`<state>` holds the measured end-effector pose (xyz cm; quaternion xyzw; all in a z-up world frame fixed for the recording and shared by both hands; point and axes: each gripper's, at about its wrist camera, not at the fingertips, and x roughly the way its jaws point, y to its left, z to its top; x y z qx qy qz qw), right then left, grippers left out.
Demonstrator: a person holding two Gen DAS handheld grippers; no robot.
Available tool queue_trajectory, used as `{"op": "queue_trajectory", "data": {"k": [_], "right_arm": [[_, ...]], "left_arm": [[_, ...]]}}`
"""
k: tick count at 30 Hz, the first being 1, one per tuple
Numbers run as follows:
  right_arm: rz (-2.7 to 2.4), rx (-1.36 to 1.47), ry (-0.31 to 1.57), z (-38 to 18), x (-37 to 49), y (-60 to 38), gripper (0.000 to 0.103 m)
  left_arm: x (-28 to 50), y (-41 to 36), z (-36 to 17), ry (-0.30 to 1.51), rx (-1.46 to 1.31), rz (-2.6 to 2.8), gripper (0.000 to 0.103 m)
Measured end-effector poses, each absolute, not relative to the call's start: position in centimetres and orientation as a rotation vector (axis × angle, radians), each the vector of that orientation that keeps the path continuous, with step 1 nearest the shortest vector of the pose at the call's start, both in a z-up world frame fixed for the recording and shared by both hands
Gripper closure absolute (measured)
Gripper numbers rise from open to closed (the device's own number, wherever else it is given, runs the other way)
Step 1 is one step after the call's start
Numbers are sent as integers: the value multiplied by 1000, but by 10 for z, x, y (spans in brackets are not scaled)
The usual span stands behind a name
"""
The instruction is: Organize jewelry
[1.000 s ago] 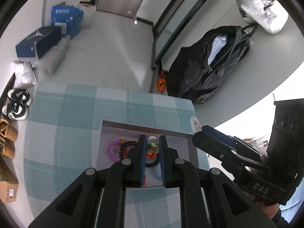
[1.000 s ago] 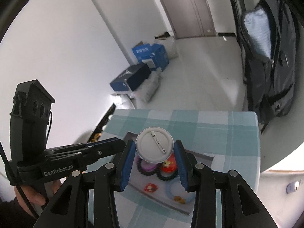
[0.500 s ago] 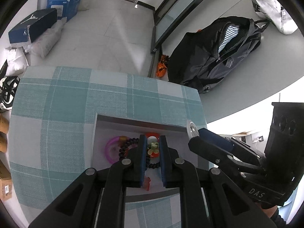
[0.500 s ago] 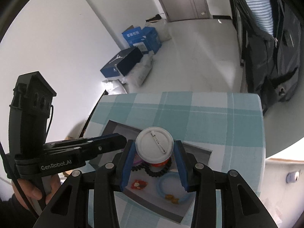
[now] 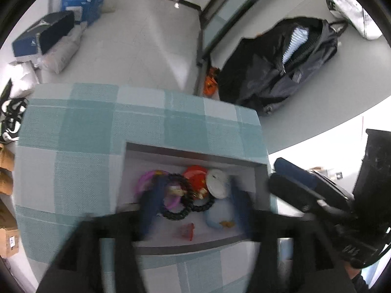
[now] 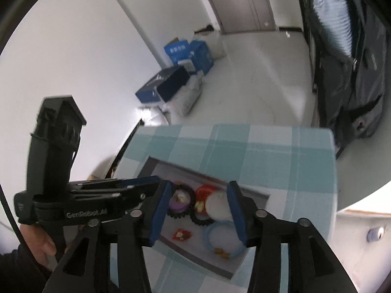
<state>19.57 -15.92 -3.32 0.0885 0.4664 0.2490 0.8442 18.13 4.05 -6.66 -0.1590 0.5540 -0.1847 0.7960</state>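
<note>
1. Counter [image 5: 73, 131]: covered with a teal-and-white check cloth; it carries the tray.
2. Tray [image 5: 195, 155]: grey, shallow, rectangular, lying flat on the counter. All jewelry in view lies inside it.
3. Left gripper [image 5: 193, 210]: above the near part of the tray, pointing steeply down. Its fingers [image 5: 151, 202] are opening, blurred, and grip nothing; the bracelets lie in the tray below the gap.
4. Right gripper [image 6: 199, 210]: above the tray, just beside the left gripper. Its fingers [image 6: 161, 210] are opening and stand clear of the badge, which lies below them.
5. Badge [image 5: 217, 186]: white, round, resting in the tray against the red piece [image 5: 195, 174].
6. Black bead bracelets [image 5: 178, 200]: two loops, mid-tray, overlapping a purple ring [image 5: 144, 183].
7. Blue ring [image 6: 220, 241]: in the near right part of the tray, with small yellow charms on it.
8. Small red item [image 5: 187, 230]: near the front wall, apart from the rest.
</note>
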Motion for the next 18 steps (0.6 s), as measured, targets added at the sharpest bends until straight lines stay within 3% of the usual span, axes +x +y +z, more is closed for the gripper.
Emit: {"op": "queue_trajectory", "data": {"k": [5,7,11,13,18], "right_arm": [[474,220,958,-29,194,-172,47],[456,217,951,-29,192,-174,38],[452,200,918,-24,183,-173,31],[461,202,898,-21,178,-172,20],[480,187,833,-12,162,-167,10]], "left_arm": [[175,55,-52,1118,-353,-345,31],[171,53,-46,1088,-306,-323,31],[158,47,-30,1010,-199,-276,31],[149,42,-22,948,-126,-242,30],[131,43,-8,855,-82,-167,30]]}}
